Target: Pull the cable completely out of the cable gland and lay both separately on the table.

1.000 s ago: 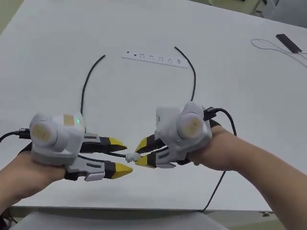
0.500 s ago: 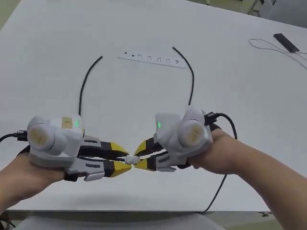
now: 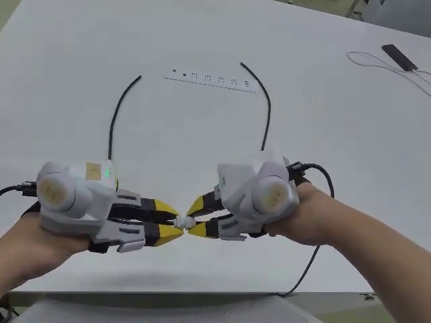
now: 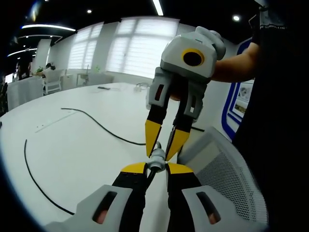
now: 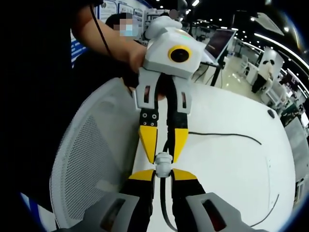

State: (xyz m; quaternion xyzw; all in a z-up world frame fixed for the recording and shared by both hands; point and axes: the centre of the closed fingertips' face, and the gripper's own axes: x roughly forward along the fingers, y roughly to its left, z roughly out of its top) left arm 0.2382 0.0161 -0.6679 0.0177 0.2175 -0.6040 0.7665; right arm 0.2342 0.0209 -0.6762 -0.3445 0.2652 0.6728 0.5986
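A small white cable gland (image 3: 182, 221) sits mid-way along a thin black cable (image 3: 113, 124), held in the air above the table's near edge. My left gripper (image 3: 179, 223) comes in from the left and is shut on the gland (image 4: 155, 162). My right gripper (image 3: 191, 221) faces it tip to tip from the right. It is shut on the cable right behind the gland (image 5: 163, 163), and the cable (image 5: 164, 205) runs back between its jaws. Both free ends of the cable lie curved on the white table (image 3: 323, 134).
A white power strip (image 3: 210, 79) lies flat at the far side, between the cable's two ends. A black device with a thin white wire (image 3: 403, 59) sits at the far right. A white mesh chair (image 4: 217, 169) stands under the grippers, just off the table's front edge (image 3: 202, 291).
The left gripper's jaws stood wide apart around the cable a second ago and have since closed at the gland. The right gripper kept its hold.
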